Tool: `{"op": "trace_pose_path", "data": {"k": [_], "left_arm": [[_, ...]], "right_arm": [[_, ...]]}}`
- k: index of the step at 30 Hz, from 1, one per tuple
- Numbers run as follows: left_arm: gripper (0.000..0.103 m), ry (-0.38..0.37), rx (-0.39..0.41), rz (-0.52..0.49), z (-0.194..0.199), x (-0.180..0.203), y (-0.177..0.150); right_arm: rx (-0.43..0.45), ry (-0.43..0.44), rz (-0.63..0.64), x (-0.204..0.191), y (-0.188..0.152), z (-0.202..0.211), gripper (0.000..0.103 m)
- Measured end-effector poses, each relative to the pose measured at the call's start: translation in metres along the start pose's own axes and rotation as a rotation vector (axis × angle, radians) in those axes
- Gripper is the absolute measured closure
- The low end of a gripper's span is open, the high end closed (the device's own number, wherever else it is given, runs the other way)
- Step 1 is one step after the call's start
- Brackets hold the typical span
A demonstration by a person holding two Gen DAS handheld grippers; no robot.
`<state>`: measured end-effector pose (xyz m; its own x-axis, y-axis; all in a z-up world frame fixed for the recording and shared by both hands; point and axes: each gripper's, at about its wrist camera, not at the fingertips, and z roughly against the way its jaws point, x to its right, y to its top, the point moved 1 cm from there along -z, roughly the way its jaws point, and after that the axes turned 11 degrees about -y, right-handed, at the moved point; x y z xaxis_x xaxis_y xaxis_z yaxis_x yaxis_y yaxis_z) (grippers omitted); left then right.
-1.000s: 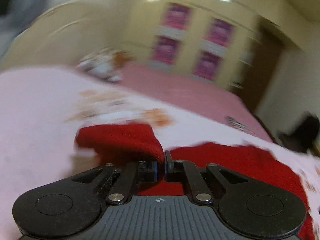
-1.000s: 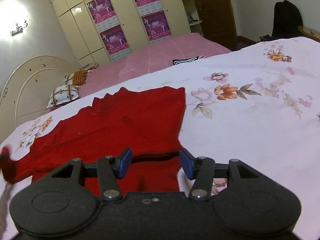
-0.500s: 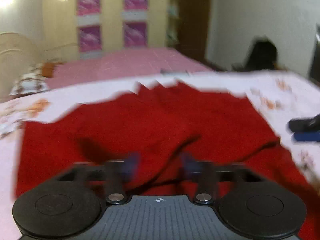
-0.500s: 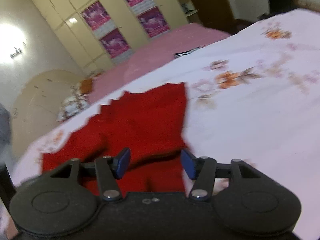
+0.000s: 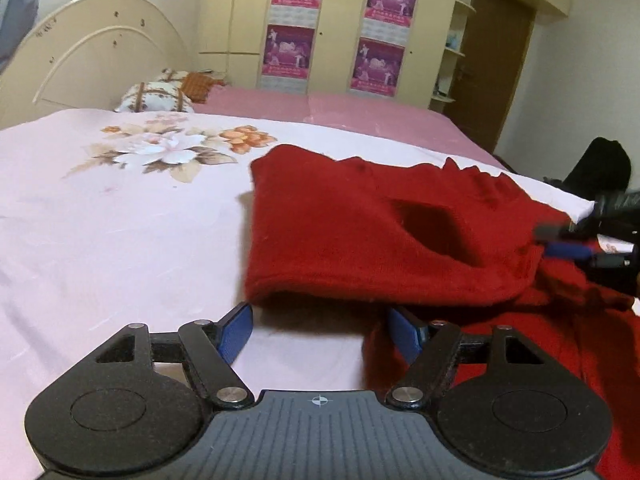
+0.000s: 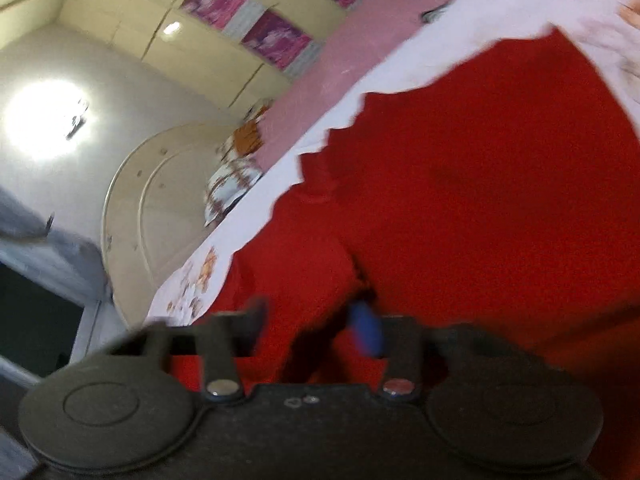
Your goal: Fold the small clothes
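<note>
In the left wrist view, the left gripper (image 5: 320,332) stands with its blue pads wide apart and nothing pinched between them, whereas a second ago they were closed on a fold of the red sweater (image 5: 380,240). The sweater now lies folded over on the floral bedsheet (image 5: 100,220), its doubled edge just ahead of the open fingertips, and the blur of half a second ago has cleared. At the right edge of this view the right gripper (image 5: 568,240) reaches in against the sweater's side, its blue pad (image 5: 568,250) touching the knit. Behind, a cream headboard (image 5: 100,52), a patterned pillow (image 5: 156,96) and a wardrobe with purple posters (image 5: 336,24) are sharp. The right wrist view is tilted and smeared, where a second ago it was level and clear. Here the red sweater fills most of the frame and red cloth sits between the blurred fingers (image 6: 368,330), which are closing from the half-open stance seen earlier; a gap between them is visible, and the blur hides whether the pads press the cloth.
</note>
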<state>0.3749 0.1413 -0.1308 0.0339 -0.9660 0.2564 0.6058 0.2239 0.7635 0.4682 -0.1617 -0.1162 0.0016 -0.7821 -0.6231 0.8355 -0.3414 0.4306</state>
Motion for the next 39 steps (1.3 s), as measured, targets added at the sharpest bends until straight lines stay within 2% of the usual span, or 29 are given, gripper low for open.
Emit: {"op": "trace_pose_path", "data": {"k": [2,4,7,8,9,11,13,17,20,22,23,24,29,31,33,34,35,36,37,39], "left_arm": [[0.03,0.009,-0.01,-0.024,-0.01,0.007,0.002],[0.03,0.02,-0.019,-0.05,-0.014,0.008,0.0],[0.031,0.016,-0.018,-0.061,-0.016,0.011,0.001],[0.036,0.015,-0.016,-0.065,-0.016,0.012,0.001],[0.043,0.009,-0.015,-0.07,-0.017,0.013,0.002],[0.043,-0.013,0.006,-0.082,-0.016,0.017,0.004],[0.059,-0.01,0.01,-0.111,-0.017,0.021,0.006],[0.06,-0.019,-0.012,-0.141,-0.022,0.024,0.008],[0.061,-0.024,-0.024,-0.147,-0.025,0.024,0.007],[0.075,-0.047,-0.027,-0.136,-0.024,0.022,0.008],[0.076,-0.049,-0.029,-0.136,-0.024,0.023,0.009],[0.076,-0.048,-0.03,-0.138,-0.025,0.024,0.009],[0.076,-0.052,-0.029,-0.101,-0.028,0.022,0.009],[0.076,-0.05,-0.029,-0.106,-0.028,0.022,0.008],[0.076,-0.058,-0.043,-0.113,-0.027,0.021,0.008],[0.076,-0.062,-0.049,-0.117,-0.024,0.02,0.009],[0.076,-0.066,-0.05,-0.13,-0.018,0.017,0.009],[0.072,-0.066,-0.045,-0.138,-0.012,0.015,0.009],[0.068,-0.063,-0.014,-0.14,0.0,0.012,0.011],[0.065,-0.09,0.072,-0.121,0.015,0.01,0.02]], "right_arm": [[0.051,-0.075,0.093,-0.011,0.003,0.009,0.099],[0.15,-0.087,0.137,-0.014,0.007,0.037,0.099],[0.297,-0.138,0.191,0.0,0.01,0.091,0.099],[0.317,-0.16,0.204,0.009,0.008,0.102,0.099],[0.318,-0.205,0.218,0.019,0.007,0.107,0.099],[0.275,-0.245,0.181,0.041,0.005,0.104,0.099],[0.245,-0.239,0.133,0.055,0.003,0.103,0.099],[0.249,-0.227,0.123,0.06,-0.002,0.104,0.098],[0.216,-0.222,0.084,0.062,0.001,0.087,0.08],[0.2,-0.216,0.056,0.067,0.003,0.083,0.081],[0.194,-0.215,0.044,0.069,0.004,0.082,0.085],[0.191,-0.216,0.044,0.07,0.002,0.077,0.099],[0.3,-0.203,0.146,0.056,-0.001,0.1,0.098],[0.29,-0.248,0.183,0.061,-0.005,0.098,0.098],[0.179,-0.307,0.189,0.073,-0.008,0.077,0.097],[0.173,-0.29,0.185,0.078,-0.01,0.075,0.095],[0.184,-0.281,0.186,0.079,-0.01,0.08,0.09],[0.196,-0.274,0.186,0.078,-0.008,0.087,0.079],[0.227,-0.261,0.19,0.077,-0.007,0.097,0.078],[0.3,-0.269,0.23,0.073,-0.004,0.116,0.078]]}}
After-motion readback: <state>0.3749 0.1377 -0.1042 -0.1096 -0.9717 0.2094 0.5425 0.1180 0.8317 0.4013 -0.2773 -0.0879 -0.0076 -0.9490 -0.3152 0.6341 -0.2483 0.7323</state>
